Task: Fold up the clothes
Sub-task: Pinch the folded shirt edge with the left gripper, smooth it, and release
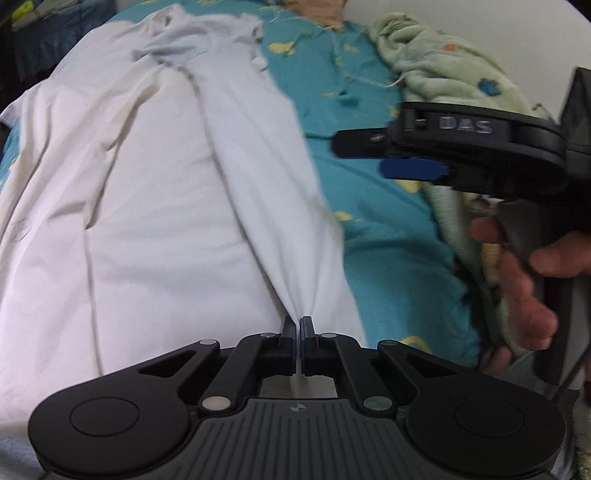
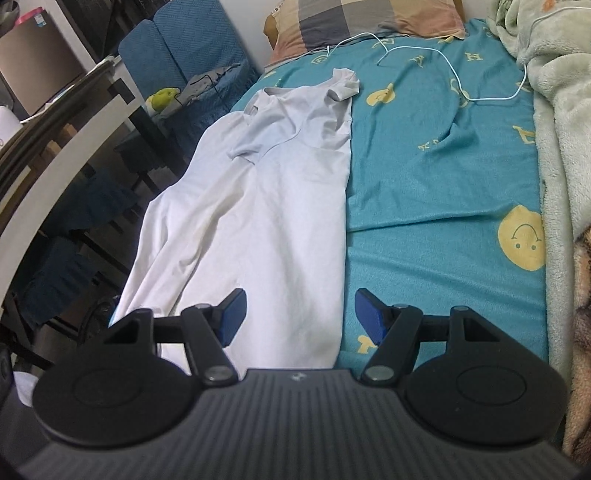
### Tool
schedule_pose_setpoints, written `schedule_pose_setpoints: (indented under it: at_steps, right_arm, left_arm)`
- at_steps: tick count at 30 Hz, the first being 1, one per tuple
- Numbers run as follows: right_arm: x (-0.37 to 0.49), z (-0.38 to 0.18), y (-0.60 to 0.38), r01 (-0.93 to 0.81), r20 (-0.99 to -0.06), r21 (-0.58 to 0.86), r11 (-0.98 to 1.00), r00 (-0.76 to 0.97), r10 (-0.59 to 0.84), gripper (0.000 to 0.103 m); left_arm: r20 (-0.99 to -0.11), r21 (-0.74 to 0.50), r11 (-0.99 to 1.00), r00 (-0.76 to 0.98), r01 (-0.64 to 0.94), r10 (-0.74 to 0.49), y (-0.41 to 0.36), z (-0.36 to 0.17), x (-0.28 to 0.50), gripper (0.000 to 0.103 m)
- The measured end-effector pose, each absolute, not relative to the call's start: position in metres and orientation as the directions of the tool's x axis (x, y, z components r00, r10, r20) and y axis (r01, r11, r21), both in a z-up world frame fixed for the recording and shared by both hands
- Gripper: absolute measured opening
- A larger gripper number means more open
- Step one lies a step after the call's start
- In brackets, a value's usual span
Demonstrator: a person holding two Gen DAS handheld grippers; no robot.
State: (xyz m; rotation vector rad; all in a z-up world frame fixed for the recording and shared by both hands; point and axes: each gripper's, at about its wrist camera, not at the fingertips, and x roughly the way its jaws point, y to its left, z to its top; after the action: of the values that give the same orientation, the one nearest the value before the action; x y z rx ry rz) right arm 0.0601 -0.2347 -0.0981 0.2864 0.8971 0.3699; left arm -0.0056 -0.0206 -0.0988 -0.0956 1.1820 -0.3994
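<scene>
While pinched by left gripper [image 1: 297, 325] — shirt [image 1: 155, 206] hem, bedsheet [image 2: 436, 192] bare beside

Bed: teal sheet [image 2: 436, 177] printed with yellow smiley faces and letters, filling the right wrist view from centre to 3 o'clock.
Pillow: plaid, tan and grey [image 2: 369, 22], at 12 o'clock against a pale wall.
Blanket: pale green fleece [image 2: 561, 110], bunched along the bed's edge at 2 to 3 o'clock.
Cable: thin white cord [image 2: 454, 79] looping over the sheet near 1 o'clock.
Chair: blue upholstered [image 2: 188, 48], at 10 to 11 o'clock beside the bed.
Frame: white rail [image 2: 62, 166], slanting at 9 o'clock.
Light: soft, even.
</scene>
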Motion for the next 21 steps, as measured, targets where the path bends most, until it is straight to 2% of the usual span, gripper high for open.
schedule_pose_setpoints:
  at_steps: [2,6,10,11,13,16,21]
  right_arm:
    - [0.061,-0.101,-0.233,-0.190,-0.710,0.390,0.901,0.561,0.425,0.068]
    - [0.060,-0.104,-0.231,-0.193,-0.720,0.384,0.903,0.550,0.424,0.068]
    - [0.057,-0.107,-0.231,-0.181,-0.723,0.397,0.900,0.543,0.428,0.068]
    - [0.056,-0.107,-0.232,-0.176,-0.719,0.404,0.898,0.545,0.431,0.068]
    - [0.054,-0.105,-0.233,-0.169,-0.711,0.416,0.894,0.553,0.435,0.068]
    - [0.053,-0.103,-0.234,-0.162,-0.700,0.423,0.892,0.567,0.435,0.068]
    - [0.061,-0.107,-0.228,-0.165,-0.708,0.420,0.893,0.556,0.436,0.068]
  left_arm:
    - [-0.893,-0.273,0.936,0.302,0.224,-0.333,-0.014,-0.105,-0.002,0.002]
    - [-0.871,-0.347,0.916,0.293,0.200,-0.394,-0.001,-0.100,0.003,0.005]
    - [-0.826,-0.426,0.889,0.329,0.169,-0.458,0.023,-0.079,0.011,0.040]
    - [-0.810,-0.446,0.882,0.350,0.153,-0.470,0.033,-0.071,0.014,0.046]
    - [-0.775,-0.485,0.867,0.404,0.112,-0.485,0.059,-0.054,0.027,0.051]
    - [-0.738,-0.506,0.862,0.506,0.022,-0.446,0.103,-0.040,0.063,0.069]
    - [-0.668,-0.615,0.763,0.647,-0.201,-0.368,0.207,-0.049,0.142,0.070]
